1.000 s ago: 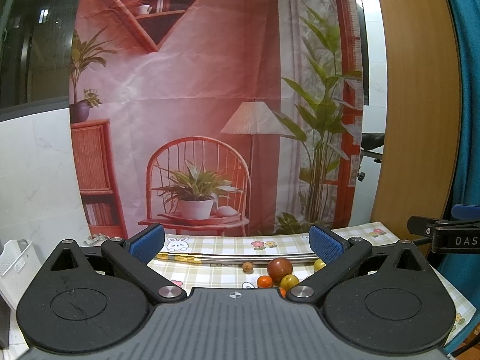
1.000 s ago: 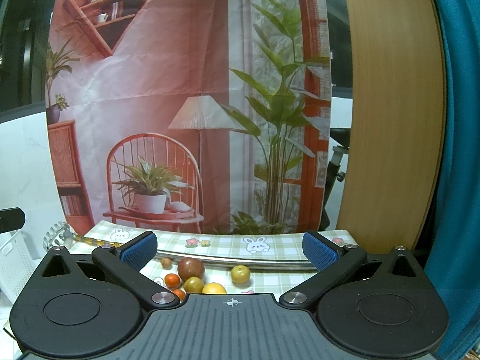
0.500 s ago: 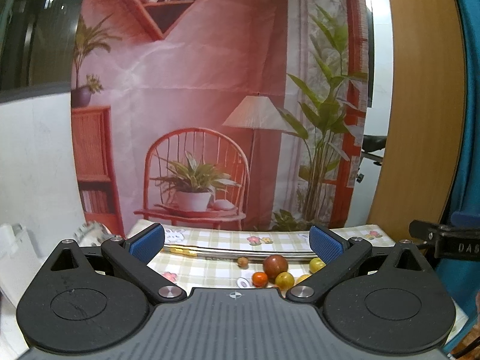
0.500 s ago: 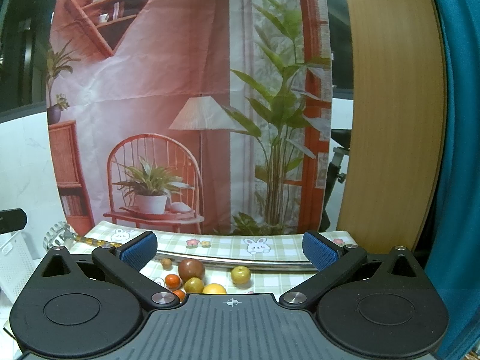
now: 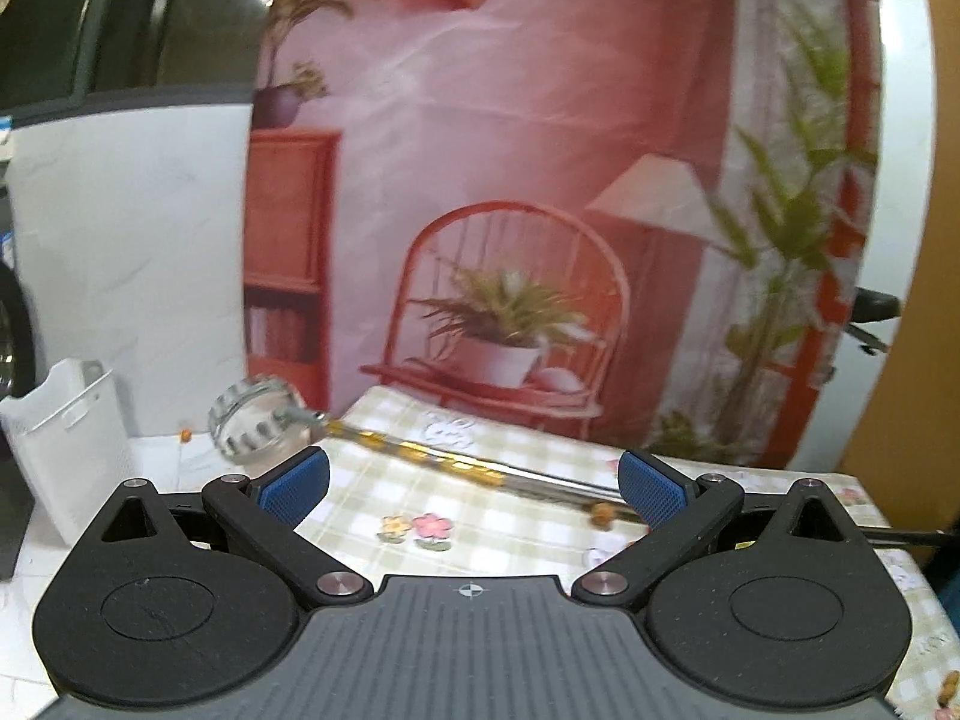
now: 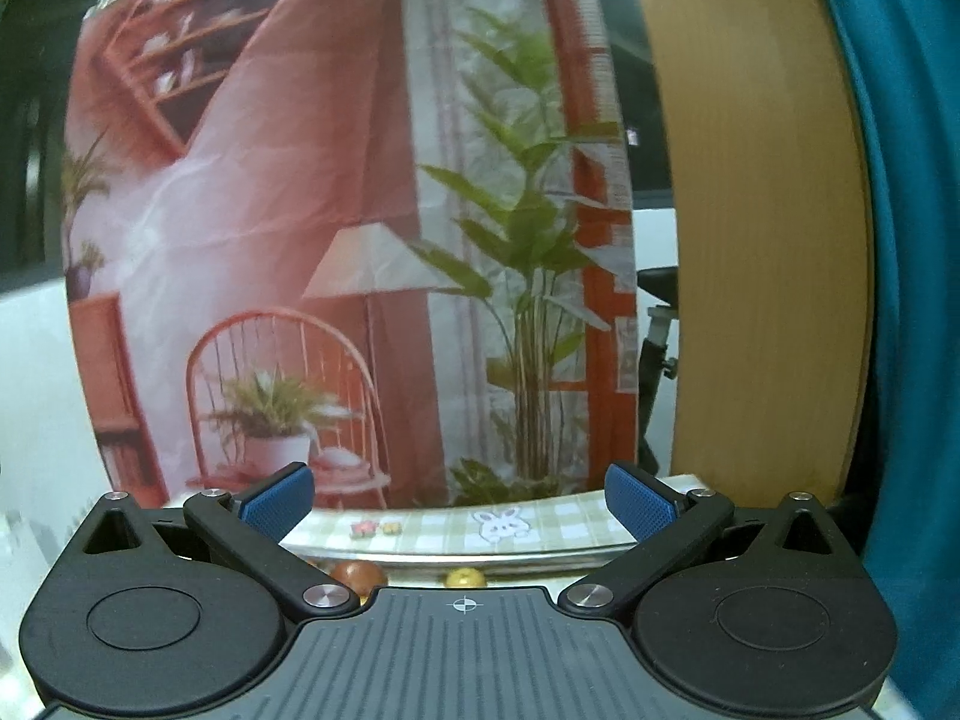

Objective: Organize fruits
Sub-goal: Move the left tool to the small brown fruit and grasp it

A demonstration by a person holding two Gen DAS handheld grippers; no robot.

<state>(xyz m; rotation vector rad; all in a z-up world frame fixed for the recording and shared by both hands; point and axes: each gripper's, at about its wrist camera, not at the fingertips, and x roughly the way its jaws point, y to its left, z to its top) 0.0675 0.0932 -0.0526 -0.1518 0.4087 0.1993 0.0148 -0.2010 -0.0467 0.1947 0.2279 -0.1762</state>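
Two fruits [image 6: 359, 574] below right tool [image 6: 460, 505]

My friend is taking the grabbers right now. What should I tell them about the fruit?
Left gripper: open, empty, above the checked tablecloth, pointing toward the glass dish and white basket at the table's left end.
Right gripper: open, empty.
Fruit: a dark red fruit and a yellow fruit peek out just in front of the right gripper, near the metal rod. One small brown fruit lies by the left gripper's right finger.
Done: nothing picked up.
Left: all the sorting.
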